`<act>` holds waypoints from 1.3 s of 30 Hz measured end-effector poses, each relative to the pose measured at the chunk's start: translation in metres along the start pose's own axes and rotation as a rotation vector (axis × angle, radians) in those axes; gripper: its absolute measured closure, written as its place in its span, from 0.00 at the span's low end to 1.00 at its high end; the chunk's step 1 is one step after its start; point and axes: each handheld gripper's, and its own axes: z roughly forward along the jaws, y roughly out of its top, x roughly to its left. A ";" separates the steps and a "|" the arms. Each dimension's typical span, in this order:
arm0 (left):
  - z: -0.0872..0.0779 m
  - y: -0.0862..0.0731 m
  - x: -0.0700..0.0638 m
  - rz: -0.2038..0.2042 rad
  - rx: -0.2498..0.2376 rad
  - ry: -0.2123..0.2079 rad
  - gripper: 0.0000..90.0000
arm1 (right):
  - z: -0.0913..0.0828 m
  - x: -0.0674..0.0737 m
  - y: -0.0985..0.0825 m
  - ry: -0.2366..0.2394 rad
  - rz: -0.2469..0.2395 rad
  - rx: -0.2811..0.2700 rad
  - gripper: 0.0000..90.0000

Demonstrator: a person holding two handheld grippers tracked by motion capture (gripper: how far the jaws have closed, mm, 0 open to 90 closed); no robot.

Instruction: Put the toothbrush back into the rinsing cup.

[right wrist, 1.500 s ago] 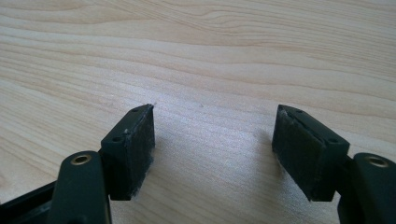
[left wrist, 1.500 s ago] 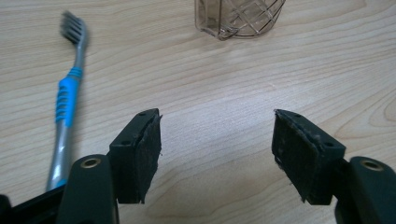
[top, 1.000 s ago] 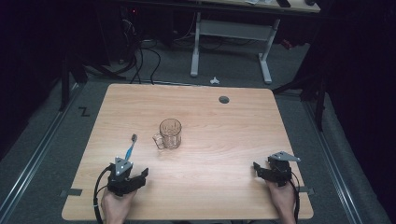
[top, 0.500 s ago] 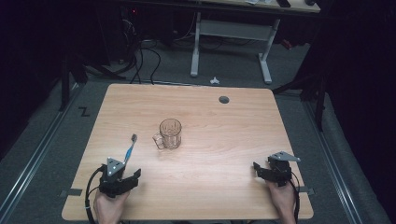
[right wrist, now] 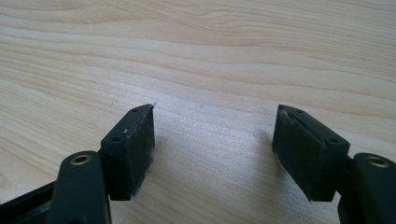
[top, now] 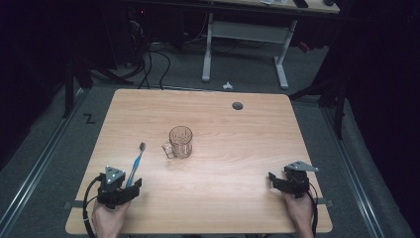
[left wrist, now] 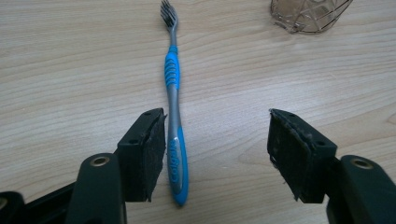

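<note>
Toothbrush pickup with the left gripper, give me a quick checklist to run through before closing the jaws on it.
1. Left gripper jaws open wide enough for the handle: ok.
2. Blue toothbrush handle end lies between the jaws: ok, but off centre, close beside the left pad, far from the right one.
3. Pads pressing on the handle: not ok, no grip yet.
4. Toothbrush flat on the wooden table, bristle head pointing away from the gripper: ok.
5. Glass mug apart from the brush and clear of the jaws: ok.
6. Right gripper open, nothing between its jaws, resting at the table's far corner: ok.
</note>
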 end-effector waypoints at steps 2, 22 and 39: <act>0.000 0.002 0.001 0.002 0.003 0.004 0.42 | 0.000 0.000 0.000 -0.001 0.000 0.000 0.33; 0.020 0.039 0.018 0.063 0.129 0.043 0.44 | 0.000 0.000 0.000 0.001 0.002 0.000 0.33; 0.045 0.068 0.020 0.118 0.227 0.058 0.51 | 0.000 0.000 0.000 0.004 0.006 -0.002 0.33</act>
